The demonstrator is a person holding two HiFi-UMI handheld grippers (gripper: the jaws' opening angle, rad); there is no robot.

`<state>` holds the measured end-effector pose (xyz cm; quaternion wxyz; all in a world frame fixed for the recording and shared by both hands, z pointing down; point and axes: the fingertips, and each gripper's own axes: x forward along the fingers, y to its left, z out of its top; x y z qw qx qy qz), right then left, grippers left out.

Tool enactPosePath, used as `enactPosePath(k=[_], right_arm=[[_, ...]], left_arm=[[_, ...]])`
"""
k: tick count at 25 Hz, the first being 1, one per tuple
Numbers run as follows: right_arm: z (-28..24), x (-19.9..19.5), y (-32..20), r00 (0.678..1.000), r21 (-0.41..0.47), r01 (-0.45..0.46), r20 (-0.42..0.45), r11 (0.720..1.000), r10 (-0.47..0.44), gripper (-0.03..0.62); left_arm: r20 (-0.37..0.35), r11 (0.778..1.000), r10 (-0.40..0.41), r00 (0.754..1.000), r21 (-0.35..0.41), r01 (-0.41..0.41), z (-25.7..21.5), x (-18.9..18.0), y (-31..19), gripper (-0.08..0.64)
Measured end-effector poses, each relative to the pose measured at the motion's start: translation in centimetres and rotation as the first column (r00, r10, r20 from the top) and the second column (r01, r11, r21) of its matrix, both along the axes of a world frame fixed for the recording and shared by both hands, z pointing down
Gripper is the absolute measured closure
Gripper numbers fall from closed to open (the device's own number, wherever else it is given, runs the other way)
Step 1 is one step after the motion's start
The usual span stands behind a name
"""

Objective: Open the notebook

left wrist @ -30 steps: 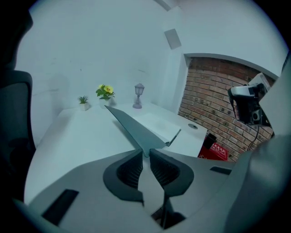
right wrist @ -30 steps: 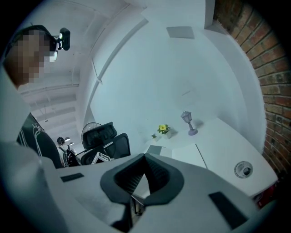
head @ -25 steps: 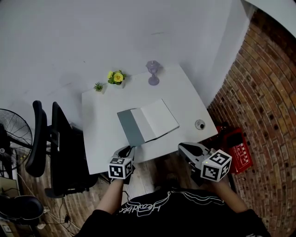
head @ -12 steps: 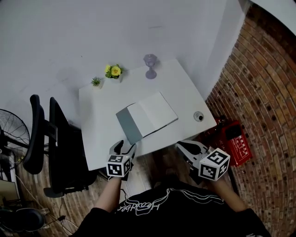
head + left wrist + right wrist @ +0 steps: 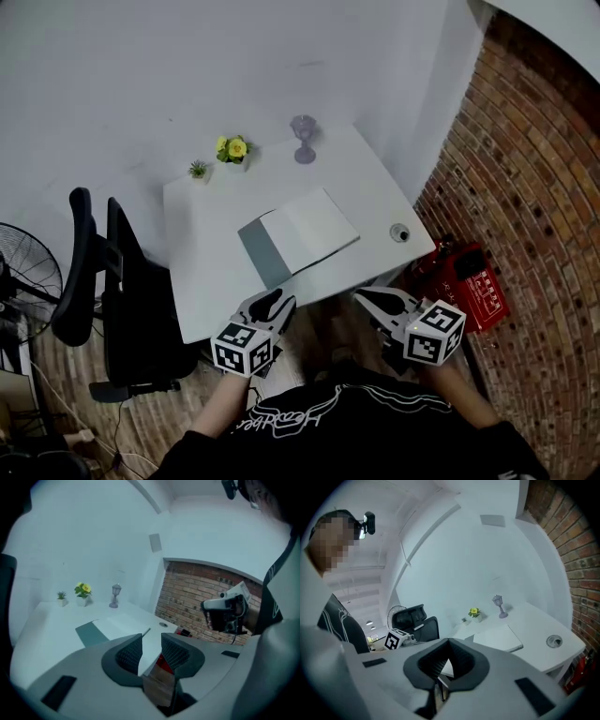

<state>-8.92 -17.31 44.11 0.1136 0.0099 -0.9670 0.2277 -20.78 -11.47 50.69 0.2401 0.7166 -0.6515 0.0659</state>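
The notebook [image 5: 314,225] lies open on the white table [image 5: 211,291], its grey cover [image 5: 264,253] spread to the left of a white page. The left gripper view shows the same notebook [image 5: 91,632], as does the right gripper view [image 5: 497,638]. My left gripper [image 5: 270,304] hovers just off the table's front edge, near the cover's corner and apart from it. Its jaws [image 5: 151,641] are closing with a gap and nothing between them. My right gripper [image 5: 368,297] is held off the front edge further right, its jaws [image 5: 449,643] shut and empty.
At the back of the table stand a yellow flower pot [image 5: 234,150], a small green plant [image 5: 198,171] and a purple lamp [image 5: 303,139]. A round fitting [image 5: 400,232] sits near the right edge. A black chair [image 5: 103,281] stands left, a red box [image 5: 473,281] by the brick wall.
My left gripper has let go at the notebook's front corner, opened, and drawn back and up from the table edge. The right gripper has shifted slightly. The notebook lies still.
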Motion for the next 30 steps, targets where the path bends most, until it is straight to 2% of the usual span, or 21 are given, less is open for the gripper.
enactPosePath(k=[4, 9, 12, 17, 30], right_arm=[[-0.7, -0.3, 0.7, 1.0, -0.009, 0.019, 0.021, 1.0, -0.019, 0.592], [-2.0, -1.0, 2.2, 0.994, 0.001, 0.069, 0.081, 0.998, -0.069, 0.592], [-2.3, -1.5, 3.2, 0.99, 0.013, 0.097, 0.1, 0.995, -0.098, 0.592], [-3.1, -1.4, 3.5, 0.986, 0.038, 0.115, 0.119, 0.993, -0.119, 0.592], [-2.2, -0.7, 1.0, 0.988, 0.007, 0.114, 0.102, 0.993, -0.114, 0.592]], left_arm=[[-0.026, 0.989, 0.108, 0.994, 0.103, -0.105, -4.2, 3.1, 0.5, 0.506], [-0.087, 0.952, 0.232, 0.969, 0.222, -0.209, -8.7, 6.7, 1.6, 0.522], [-0.103, 0.934, 0.275, 0.956, 0.266, -0.24, -10.2, 8.1, 1.9, 0.525], [-0.078, 0.936, 0.268, 0.96, 0.257, -0.24, -10.4, 8.4, 1.8, 0.525], [-0.118, 0.961, 0.201, 0.972, 0.216, -0.172, -9.3, 7.6, 0.0, 0.525]])
